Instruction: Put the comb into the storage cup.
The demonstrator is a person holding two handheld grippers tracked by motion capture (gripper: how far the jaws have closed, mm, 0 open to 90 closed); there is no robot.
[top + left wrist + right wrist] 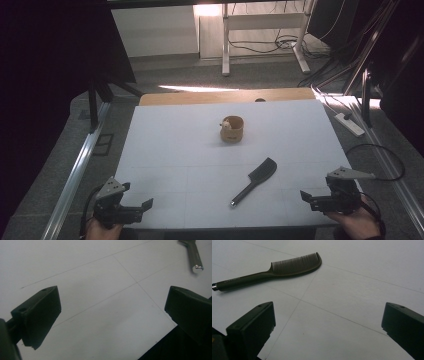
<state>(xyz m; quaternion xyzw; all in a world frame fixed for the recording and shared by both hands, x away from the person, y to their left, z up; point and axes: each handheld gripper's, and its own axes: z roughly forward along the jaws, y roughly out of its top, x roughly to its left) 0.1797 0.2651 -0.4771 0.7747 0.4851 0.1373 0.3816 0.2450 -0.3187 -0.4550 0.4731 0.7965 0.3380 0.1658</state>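
On the white table (165, 150) there is one black comb (255, 181) with a long handle, and one small round wooden holder (233, 128) with one little pale figure (226, 124) at its rim. There are two grippers: one left gripper (145, 206) and one right gripper (304, 196), each with two black jaws standing wide apart. Two hands hold them, one left hand (100, 230) and one right hand (357, 225). One white power strip (350, 124) lies on the floor at the right.
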